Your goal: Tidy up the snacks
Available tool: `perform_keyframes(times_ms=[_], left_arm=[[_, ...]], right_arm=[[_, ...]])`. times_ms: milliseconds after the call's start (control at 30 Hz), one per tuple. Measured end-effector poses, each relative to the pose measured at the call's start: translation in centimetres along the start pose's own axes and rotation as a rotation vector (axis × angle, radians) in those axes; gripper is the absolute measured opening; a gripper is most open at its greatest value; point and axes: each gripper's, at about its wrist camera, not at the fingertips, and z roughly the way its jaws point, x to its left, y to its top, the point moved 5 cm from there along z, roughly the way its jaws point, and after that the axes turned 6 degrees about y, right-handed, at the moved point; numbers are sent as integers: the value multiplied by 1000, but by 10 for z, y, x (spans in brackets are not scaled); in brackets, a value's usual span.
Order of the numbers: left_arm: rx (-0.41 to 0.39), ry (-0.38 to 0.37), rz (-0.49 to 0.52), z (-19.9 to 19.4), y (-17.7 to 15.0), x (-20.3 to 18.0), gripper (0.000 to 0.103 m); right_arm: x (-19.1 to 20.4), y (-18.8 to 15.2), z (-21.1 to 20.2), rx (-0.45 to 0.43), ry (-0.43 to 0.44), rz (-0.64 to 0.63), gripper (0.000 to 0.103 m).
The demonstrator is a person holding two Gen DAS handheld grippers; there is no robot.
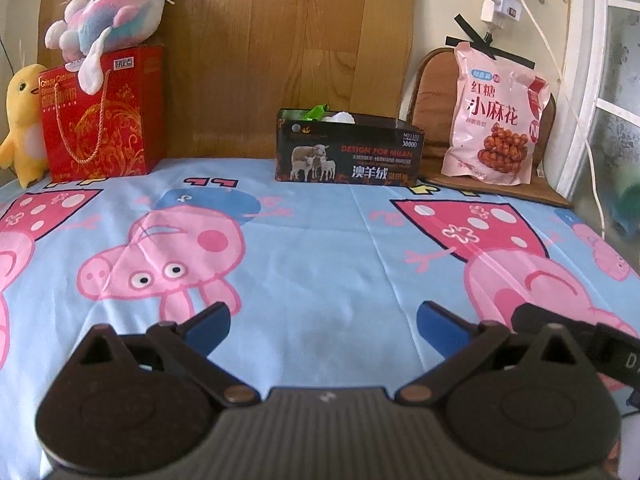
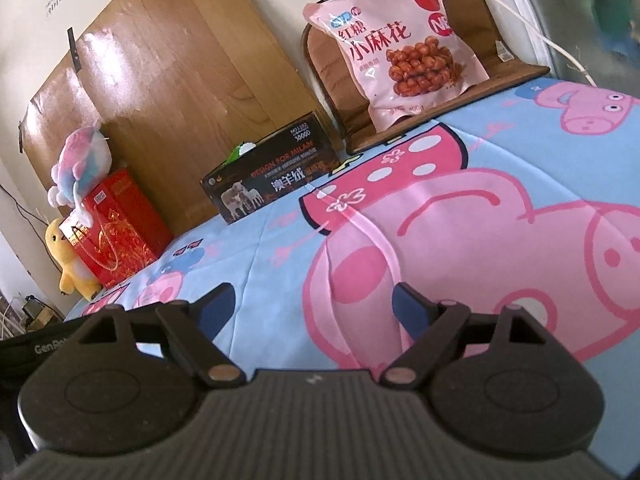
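Left wrist view: snack bag (image 1: 496,120) far beyond spread left tongs (image 1: 322,326).

Left wrist view: sits low behind the wide-spread blue-tipped left gripper (image 1: 322,326), level, facing straight across the pale blue cartoon-pig bedsheet (image 1: 320,248).
Ahead of its jaws: the black open-topped cardboard box with sheep pictures (image 1: 348,150), well apart, against the wooden headboard (image 1: 288,40).
Right wrist view: low behind the wide-spread right gripper (image 2: 314,306), tilted, facing the same way.
Shared: box (image 2: 268,172), pink snack bag (image 1: 496,120) (image 2: 400,44), red gift bag (image 1: 102,116) (image 2: 120,228), sheet (image 2: 500,140).
Nearness: both close over the sheet.
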Motion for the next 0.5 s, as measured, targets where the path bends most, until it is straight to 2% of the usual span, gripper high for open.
perform_keyframes(times_ms=[200,500], left_arm=[[7,14,22,4,-5,-4,103],[-1,30,-7,11,-9,0,103]], right_arm=[[0,-1,1,0,-3,1,89],[3,-3,1,-4,-10,-2,90]])
